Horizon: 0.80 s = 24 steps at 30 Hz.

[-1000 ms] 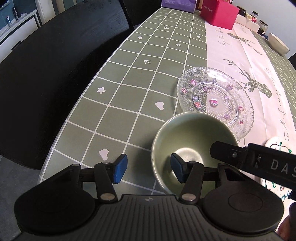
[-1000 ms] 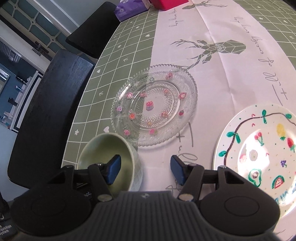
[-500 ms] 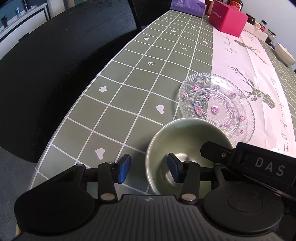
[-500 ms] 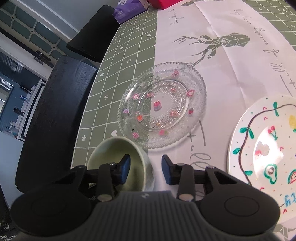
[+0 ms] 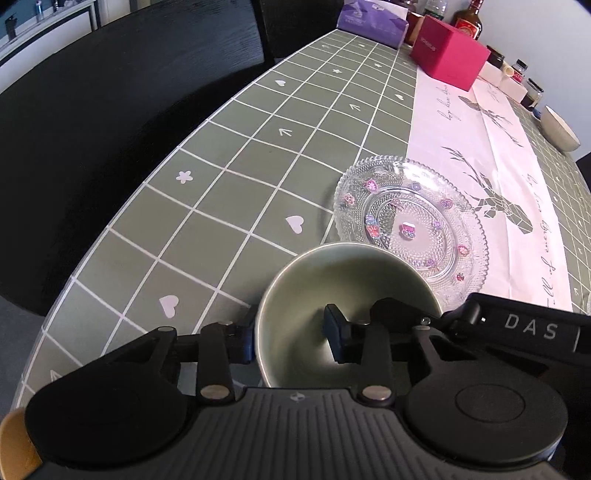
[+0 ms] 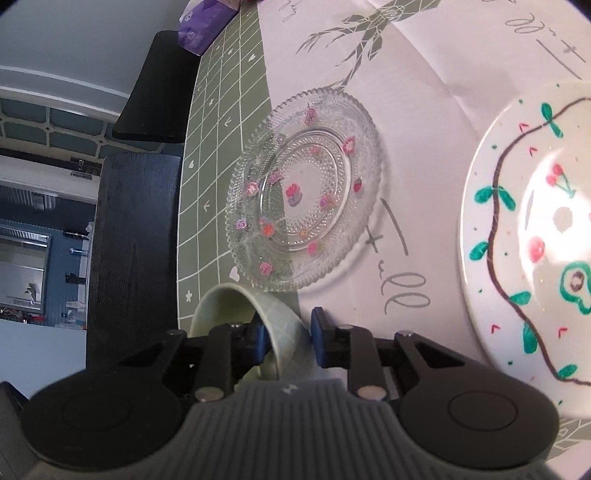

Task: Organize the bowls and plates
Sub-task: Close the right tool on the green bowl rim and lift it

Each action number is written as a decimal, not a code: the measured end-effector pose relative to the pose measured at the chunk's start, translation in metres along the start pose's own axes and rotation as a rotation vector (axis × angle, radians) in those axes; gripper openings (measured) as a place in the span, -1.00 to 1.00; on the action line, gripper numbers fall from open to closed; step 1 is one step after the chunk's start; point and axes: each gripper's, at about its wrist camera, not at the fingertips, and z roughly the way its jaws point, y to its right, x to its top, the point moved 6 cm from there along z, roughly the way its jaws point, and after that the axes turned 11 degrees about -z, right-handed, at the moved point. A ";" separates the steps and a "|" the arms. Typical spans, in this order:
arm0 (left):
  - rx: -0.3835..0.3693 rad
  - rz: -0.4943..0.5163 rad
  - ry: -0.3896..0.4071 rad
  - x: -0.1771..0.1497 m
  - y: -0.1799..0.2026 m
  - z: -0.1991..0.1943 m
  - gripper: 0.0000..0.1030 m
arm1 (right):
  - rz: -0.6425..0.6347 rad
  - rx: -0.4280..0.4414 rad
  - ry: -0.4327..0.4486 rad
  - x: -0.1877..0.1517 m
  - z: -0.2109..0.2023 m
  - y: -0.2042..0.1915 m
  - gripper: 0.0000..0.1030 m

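Note:
A green bowl (image 5: 347,295) stands near the table's front-left edge, beside a clear glass plate (image 5: 410,225) with small coloured flowers. My left gripper (image 5: 290,338) straddles the bowl's left wall, one pad outside and one well inside; its jaws are closing and do not press. In the right wrist view my right gripper (image 6: 288,338) straddles the opposite wall of the bowl (image 6: 284,325). Its jaws are closing, the pads close to the wall on both sides. A white plate (image 6: 535,240) painted with fruit lies to the right of the glass plate (image 6: 303,192).
The green checked tablecloth (image 5: 258,166) ends at a curved edge on the left, with black chairs (image 5: 92,129) beyond. A pink box (image 5: 448,59), a purple packet (image 5: 373,22), bottles and jars stand at the far end. A cream bowl (image 5: 557,127) sits at far right.
Both pairs of jaws have narrowed around the green bowl's walls. The right gripper rolled and sank over the bowl's wall. The left gripper stayed in place.

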 end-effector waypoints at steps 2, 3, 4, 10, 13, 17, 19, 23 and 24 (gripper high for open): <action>0.000 -0.046 -0.011 0.000 -0.002 -0.001 -0.36 | -0.020 -0.018 0.009 0.000 -0.002 -0.002 -0.60; -0.002 -0.058 -0.020 0.001 -0.003 -0.001 -0.42 | -0.053 -0.034 0.012 -0.001 -0.003 -0.005 -0.62; -0.007 -0.063 -0.028 0.001 -0.004 -0.002 -0.47 | -0.088 -0.051 0.015 -0.002 -0.004 -0.008 -0.66; -0.011 -0.052 -0.051 -0.002 -0.002 -0.004 -0.52 | -0.058 -0.086 0.052 -0.005 -0.014 -0.007 -0.69; -0.019 -0.046 -0.070 -0.005 -0.001 -0.005 -0.55 | -0.053 -0.108 0.061 -0.006 -0.021 -0.008 -0.69; -0.028 -0.019 -0.090 -0.010 0.004 -0.008 -0.55 | -0.024 -0.136 0.050 -0.009 -0.029 -0.003 -0.69; -0.040 -0.005 -0.091 -0.012 0.006 -0.011 -0.56 | -0.030 -0.143 0.059 -0.011 -0.034 -0.003 -0.69; -0.062 0.024 -0.074 -0.014 0.014 -0.021 -0.56 | -0.012 -0.132 0.076 -0.012 -0.046 -0.001 -0.69; -0.069 0.041 -0.073 -0.016 0.017 -0.024 -0.56 | -0.017 -0.133 0.078 -0.012 -0.051 -0.002 -0.69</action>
